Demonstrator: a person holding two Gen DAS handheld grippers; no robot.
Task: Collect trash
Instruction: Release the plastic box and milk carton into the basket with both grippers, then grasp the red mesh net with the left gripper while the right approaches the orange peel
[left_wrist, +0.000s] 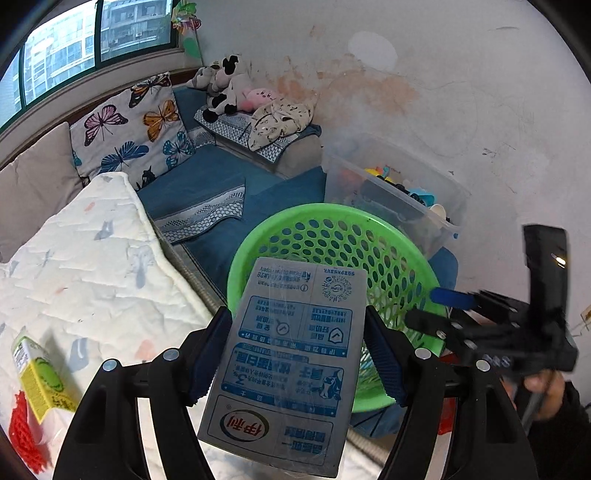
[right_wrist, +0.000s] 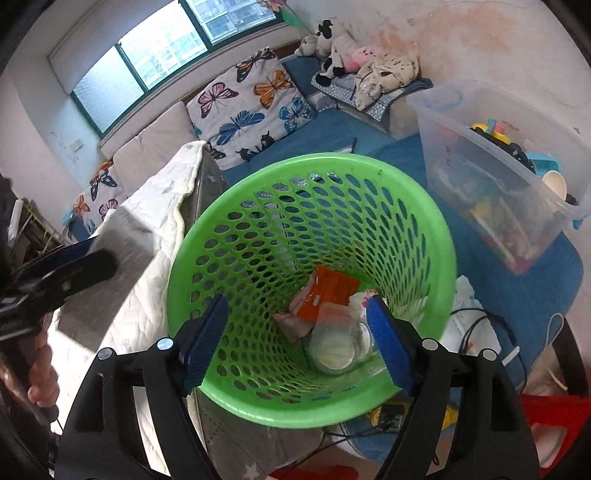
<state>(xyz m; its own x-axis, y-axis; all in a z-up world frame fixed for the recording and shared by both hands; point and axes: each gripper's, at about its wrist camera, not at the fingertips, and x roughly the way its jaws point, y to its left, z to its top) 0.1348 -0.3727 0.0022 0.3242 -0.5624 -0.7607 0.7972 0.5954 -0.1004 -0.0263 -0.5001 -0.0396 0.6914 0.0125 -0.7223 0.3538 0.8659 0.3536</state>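
My left gripper (left_wrist: 297, 328) is shut on a grey-and-blue milk carton (left_wrist: 286, 365), held just short of the rim of the green perforated basket (left_wrist: 332, 218). My right gripper (right_wrist: 297, 314) is open and empty, hanging over the mouth of the basket (right_wrist: 306, 162). Inside the basket lie an orange wrapper (right_wrist: 327, 291), clear plastic cups (right_wrist: 334, 350) and crumpled paper. The right gripper (left_wrist: 436, 308) shows blurred at the right of the left wrist view. The left gripper (right_wrist: 70, 264) shows at the left of the right wrist view.
A white quilted cover (left_wrist: 85, 266) lies on the left, with a yellow-green carton (left_wrist: 38, 376) and red foam net (left_wrist: 24, 432) on it. A clear toy bin (right_wrist: 495, 173) stands right of the basket. Blue mats, butterfly cushions (left_wrist: 133, 129) and plush toys sit behind. Cables lie at lower right (right_wrist: 476, 332).
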